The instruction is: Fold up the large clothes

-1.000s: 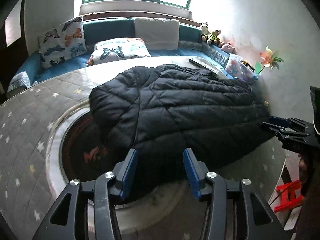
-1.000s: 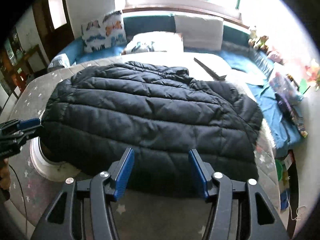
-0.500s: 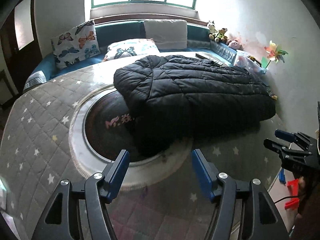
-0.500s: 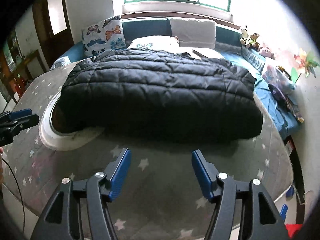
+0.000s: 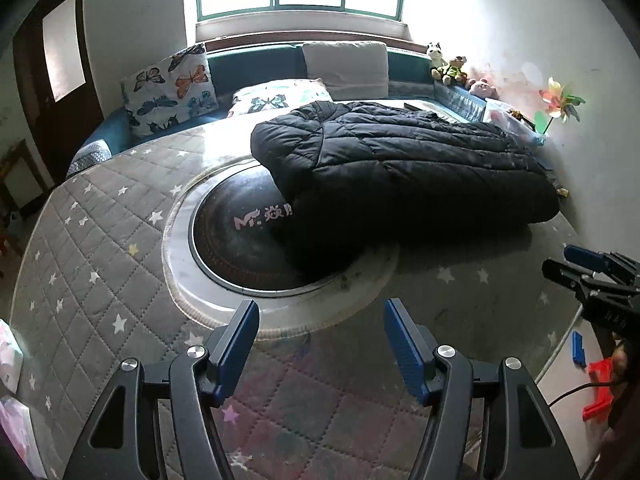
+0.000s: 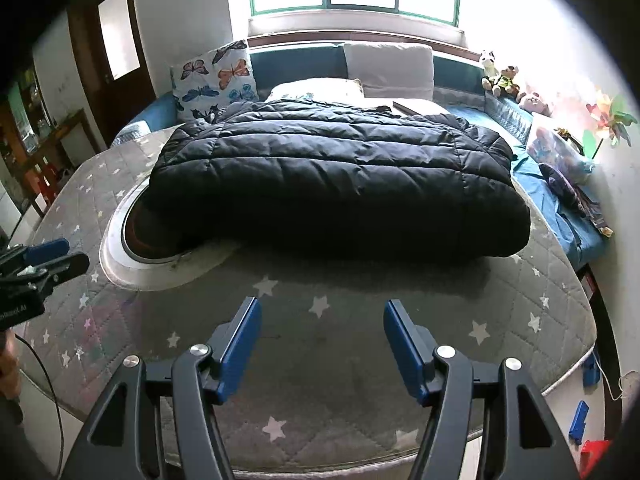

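Observation:
A black quilted puffer jacket [image 5: 400, 168] lies folded in a thick rectangle on the round grey star-patterned mattress [image 5: 100, 264]. It partly covers a dark round disc [image 5: 244, 236] with a white rim. The jacket also shows in the right wrist view [image 6: 336, 184]. My left gripper [image 5: 321, 340] is open and empty, well short of the jacket, above the mattress near the disc's rim. My right gripper [image 6: 322, 340] is open and empty, above the mattress in front of the jacket. Each gripper shows at the edge of the other's view: the right one [image 5: 588, 268], the left one [image 6: 44, 260].
Butterfly pillows [image 5: 168, 88] and a white cushion [image 5: 346, 64] line the blue couch under the window. Soft toys [image 5: 448, 68] and a pinwheel [image 5: 560, 100] stand at the right wall. Red and blue plastic pieces [image 5: 600, 384] lie on the floor.
Both grippers have pulled back from the jacket's near edge and now hang open over the bare mattress. The jacket lies where it was.

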